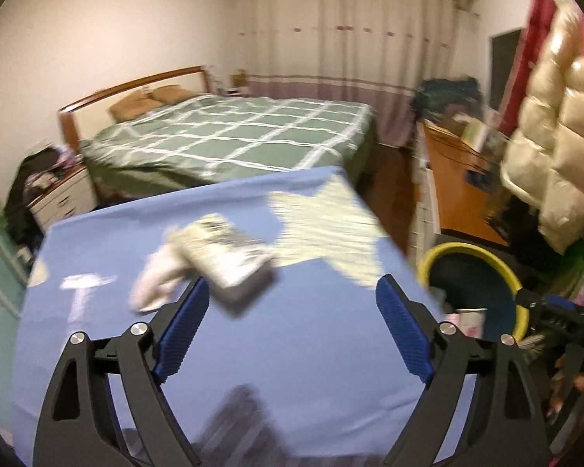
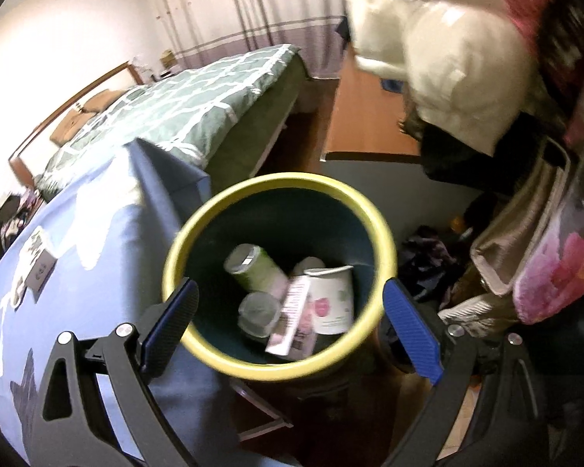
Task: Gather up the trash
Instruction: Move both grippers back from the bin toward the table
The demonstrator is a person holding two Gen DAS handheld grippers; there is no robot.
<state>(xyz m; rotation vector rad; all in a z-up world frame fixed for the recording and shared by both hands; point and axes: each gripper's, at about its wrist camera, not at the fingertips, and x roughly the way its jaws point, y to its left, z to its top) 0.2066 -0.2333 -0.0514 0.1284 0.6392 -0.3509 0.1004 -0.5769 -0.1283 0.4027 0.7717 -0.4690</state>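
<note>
the left gripper [image 1: 292, 311] was held wide open and empty above the blue-covered table [image 1: 311, 369], apparently lined up on the small box [image 1: 229, 260] and crumpled tissue [image 1: 155, 276] lying there. the right gripper [image 2: 288, 323], likewise open and empty, was poised over the yellow-rimmed bin [image 2: 381, 229], where cups and packaging [image 2: 303, 303] were already gathered.

Box [image 1: 229, 258] and white wad [image 1: 157, 278] on blue table motion-blurred; bin [image 1: 440, 260] partly hidden by table edge
</note>
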